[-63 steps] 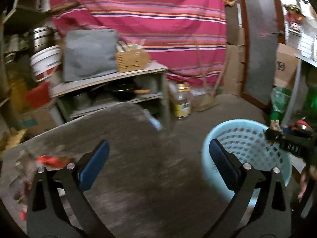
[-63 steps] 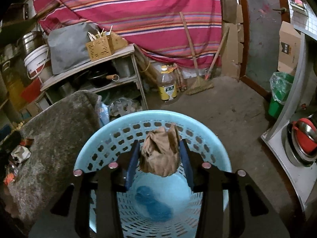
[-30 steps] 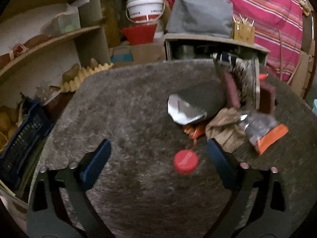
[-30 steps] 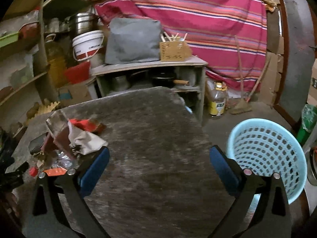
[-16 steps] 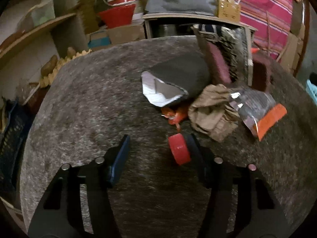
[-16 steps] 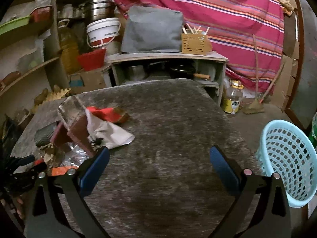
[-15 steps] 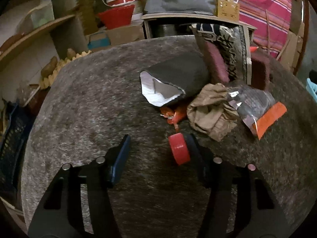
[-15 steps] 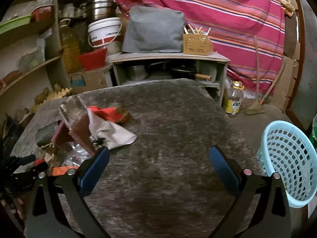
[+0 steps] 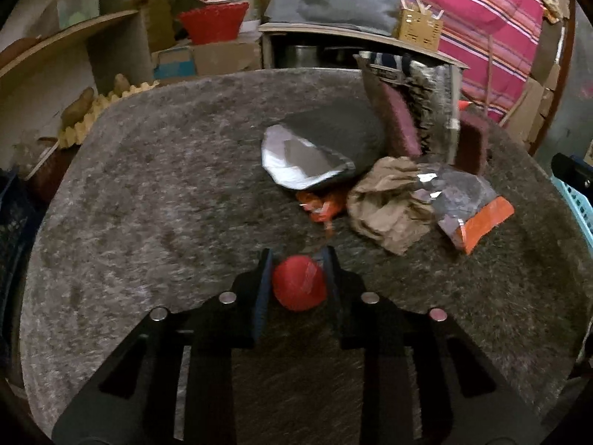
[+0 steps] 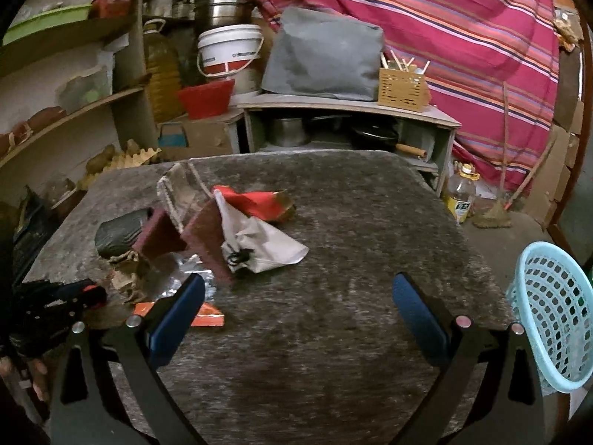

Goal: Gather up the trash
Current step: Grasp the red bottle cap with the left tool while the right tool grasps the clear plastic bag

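Left wrist view: the left gripper (image 9: 298, 278) has its jaws closing around a red bottle cap (image 9: 299, 282), which sits between the two pads on the grey felt-covered desk (image 9: 148, 193). Both pads look to be right against the cap's sides, though a thin gap on the left side cannot be ruled out. Just beyond the cap lies the rest of the trash: a scrap of orange wrapper (image 9: 320, 205), a crumpled brown paper bag (image 9: 385, 205), a clear packet with an orange end (image 9: 470, 209), and a dark pouch with a silver lining (image 9: 315, 148). Behind these stand two maroon scouring pads (image 9: 398, 118) (both tilted) and a patterned packet (image 9: 426, 92).

In the right wrist view, the right gripper (image 10: 296, 311) hangs over the near part of the desk with its jaws wide apart and nothing between them. Ahead and to its left lie a white cloth pouch (image 10: 259, 244) and a red wrapper (image 10: 259, 202), touching each other. The light blue laundry basket (image 10: 552, 315) stands on the floor off the desk's right edge, well apart from the trash pile. The left gripper shows at the far left edge of this view, and the person's fingers (image 10: 37, 374) show below it.
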`<state>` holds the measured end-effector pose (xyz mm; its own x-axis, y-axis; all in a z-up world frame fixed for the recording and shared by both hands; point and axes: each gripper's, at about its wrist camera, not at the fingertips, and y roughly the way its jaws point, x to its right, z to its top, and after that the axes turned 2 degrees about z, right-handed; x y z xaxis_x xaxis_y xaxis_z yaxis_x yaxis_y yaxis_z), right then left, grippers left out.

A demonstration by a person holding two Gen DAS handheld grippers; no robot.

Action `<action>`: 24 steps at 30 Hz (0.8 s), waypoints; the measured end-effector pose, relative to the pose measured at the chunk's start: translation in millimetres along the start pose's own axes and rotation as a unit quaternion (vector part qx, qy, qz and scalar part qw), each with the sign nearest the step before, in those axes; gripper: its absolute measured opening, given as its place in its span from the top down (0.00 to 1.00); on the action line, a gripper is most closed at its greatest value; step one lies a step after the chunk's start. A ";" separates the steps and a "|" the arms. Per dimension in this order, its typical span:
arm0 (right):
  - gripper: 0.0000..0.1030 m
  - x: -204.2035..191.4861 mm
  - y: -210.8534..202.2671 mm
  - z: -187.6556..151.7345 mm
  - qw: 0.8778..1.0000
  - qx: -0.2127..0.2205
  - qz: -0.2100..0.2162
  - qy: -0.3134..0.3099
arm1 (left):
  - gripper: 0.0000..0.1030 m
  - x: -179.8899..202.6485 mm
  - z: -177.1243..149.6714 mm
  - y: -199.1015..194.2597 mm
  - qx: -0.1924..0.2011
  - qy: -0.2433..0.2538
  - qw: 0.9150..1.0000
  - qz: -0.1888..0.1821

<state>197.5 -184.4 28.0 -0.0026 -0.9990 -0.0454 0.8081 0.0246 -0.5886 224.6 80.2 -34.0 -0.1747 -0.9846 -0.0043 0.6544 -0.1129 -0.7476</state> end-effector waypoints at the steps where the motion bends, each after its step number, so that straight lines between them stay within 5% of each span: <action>1: 0.04 -1.5 0.5 0.0 1.000 0.000 0.000 -0.003 | 0.43 -2.5 0.3 -0.7 0.000 -0.001 1.000 0.008; 2: 0.04 -2.5 0.7 -0.1 1.000 -0.001 0.000 -0.004 | 0.31 -6.0 -0.7 -3.3 0.005 -0.002 1.000 0.020; 9: 0.04 -4.0 2.5 -1.2 1.000 -0.005 -0.002 -0.004 | 0.30 -4.3 -3.7 -2.0 0.003 0.013 1.000 0.017; 17: 0.04 -9.1 8.6 -1.5 1.000 -0.012 0.001 -0.010 | 0.72 9.1 0.1 10.3 -0.015 0.045 0.999 0.003; 24: 0.04 -35.1 16.3 -3.7 0.999 -0.019 0.018 -0.024 | 0.72 -4.1 0.0 -9.9 0.011 0.029 0.999 0.025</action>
<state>208.6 -148.7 16.9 0.0559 -0.9980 -0.0293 0.7846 0.0620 -0.6169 218.8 85.3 -26.7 -0.1830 -0.9798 -0.0801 0.6793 -0.0671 -0.7308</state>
